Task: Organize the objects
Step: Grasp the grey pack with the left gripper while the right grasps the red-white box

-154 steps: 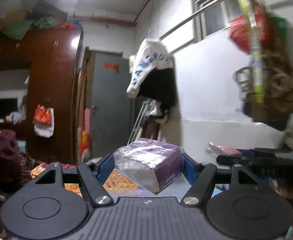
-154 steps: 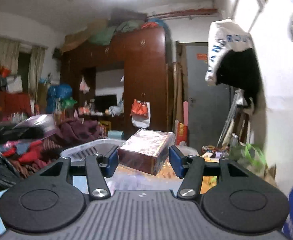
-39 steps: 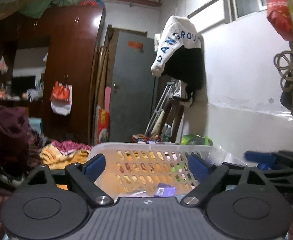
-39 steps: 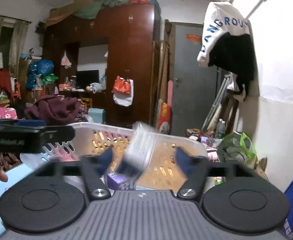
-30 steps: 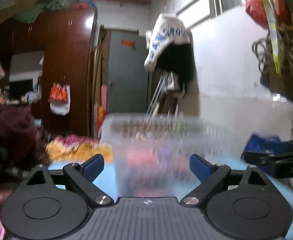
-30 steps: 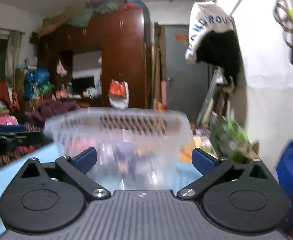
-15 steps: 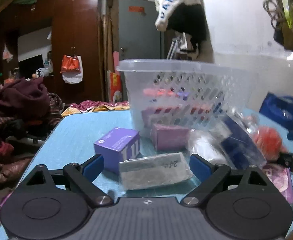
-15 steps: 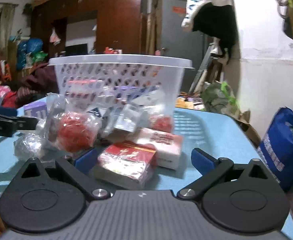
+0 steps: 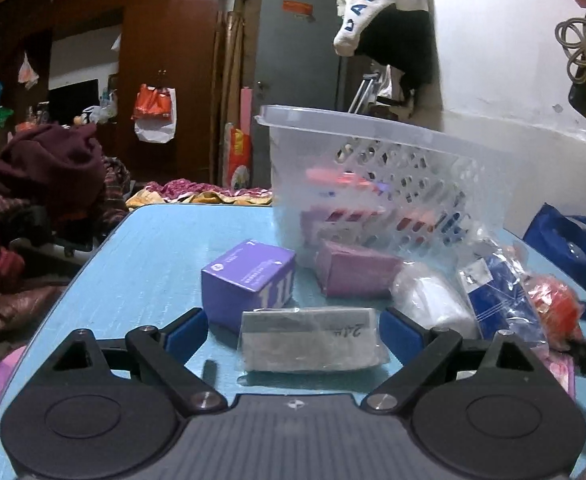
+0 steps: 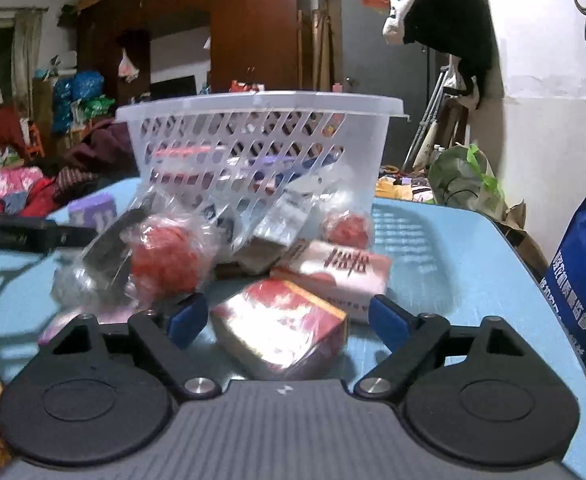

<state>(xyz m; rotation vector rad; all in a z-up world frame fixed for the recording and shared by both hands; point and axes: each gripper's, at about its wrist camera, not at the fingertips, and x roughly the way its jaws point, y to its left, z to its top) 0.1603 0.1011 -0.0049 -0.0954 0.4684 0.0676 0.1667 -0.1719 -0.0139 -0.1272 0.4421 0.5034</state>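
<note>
Light-blue table (image 9: 153, 264), clear perforated plastic basket (image 10: 261, 148) standing on it, purple box (image 9: 249, 280), grey bagged packet (image 9: 309, 340), mauve box (image 9: 357, 272), red-and-gold box (image 10: 281, 328), white-and-red carton (image 10: 333, 272), bagged red items (image 10: 165, 256) in front of the basket

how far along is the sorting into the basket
Partly done: the basket already holds several boxes. Nothing is in hand; the left gripper brackets a grey packet and the right gripper a red box, both open. Left: purple box, red bagged items, others.
</note>
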